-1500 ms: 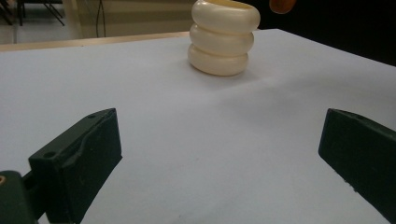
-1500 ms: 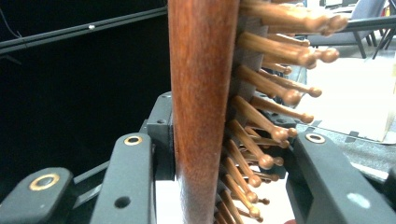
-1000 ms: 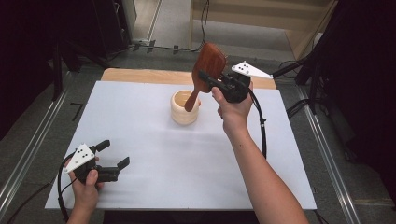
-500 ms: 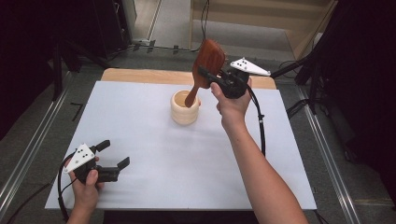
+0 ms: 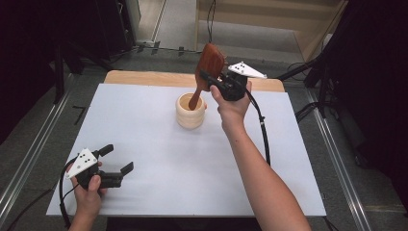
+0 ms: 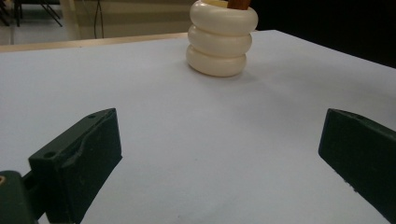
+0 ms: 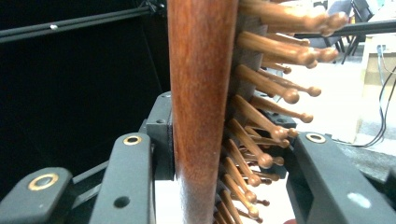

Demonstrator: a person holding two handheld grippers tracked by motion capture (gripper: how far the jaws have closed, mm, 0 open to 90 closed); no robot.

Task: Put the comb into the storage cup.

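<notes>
Seen from above, one table (image 5: 144,120) with a white top carries one cream holder (image 5: 191,111), and two hand-held grippers work over it.

At the near left corner of the table, one hand (image 5: 89,195) rests with the left gripper (image 5: 117,159) lying low over the white surface. Its two jaws stand wide apart and hold nothing; in the left gripper view, bare white surface lies between them. That view also shows the holder (image 6: 222,38) well ahead of the jaws, built as three stacked rounded rings, with a brown handle tip (image 6: 239,3) rising from its mouth.

Near the middle of the far edge stands the holder, upright, well apart from the left gripper. One wooden hairbrush (image 5: 206,72) leans out of it: the narrow handle end sits inside the holder's mouth, and the broad head tilts up and to the right, above the far edge.

Just right of the holder, the right gripper (image 5: 215,81) is carried by one hand (image 5: 232,103) on a forearm that comes in from the near edge. Its jaws are clamped on the head of the hairbrush. In the right gripper view, one jaw presses the smooth wooden back of the hairbrush (image 7: 201,93) and the other sits against the side with the wooden pins (image 7: 275,56), which end in small rounded knobs. One black cable (image 5: 262,130) trails from this gripper along the forearm.
</notes>
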